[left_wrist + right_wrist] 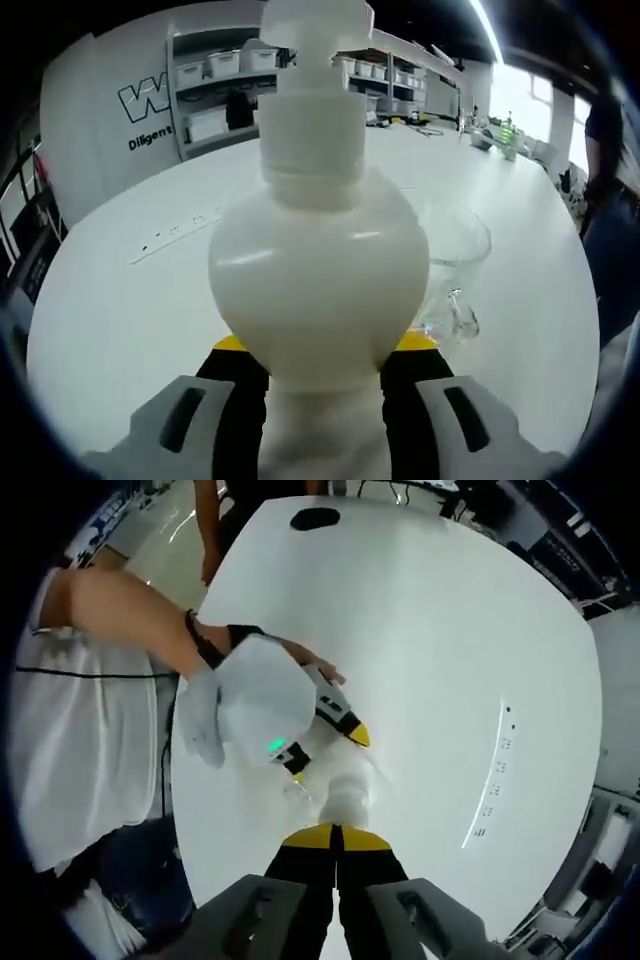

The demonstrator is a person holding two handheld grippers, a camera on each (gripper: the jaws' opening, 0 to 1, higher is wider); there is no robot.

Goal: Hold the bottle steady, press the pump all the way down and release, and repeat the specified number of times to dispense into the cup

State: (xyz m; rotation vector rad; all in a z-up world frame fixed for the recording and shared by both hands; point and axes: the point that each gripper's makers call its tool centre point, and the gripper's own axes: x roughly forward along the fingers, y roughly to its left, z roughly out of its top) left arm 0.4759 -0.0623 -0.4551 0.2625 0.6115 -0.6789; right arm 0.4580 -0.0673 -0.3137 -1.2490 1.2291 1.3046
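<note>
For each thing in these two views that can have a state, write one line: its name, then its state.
Pump bottle: upright on the table, clamped between the left gripper's jaws.
Pump head: raised; whether fully up cannot be told.
Clear cup: upright beside the bottle, below the spout side; contents too faint to tell.
Left gripper: shut on the bottle.
Right gripper: jaws together above the pump, seen from overhead.
</note>
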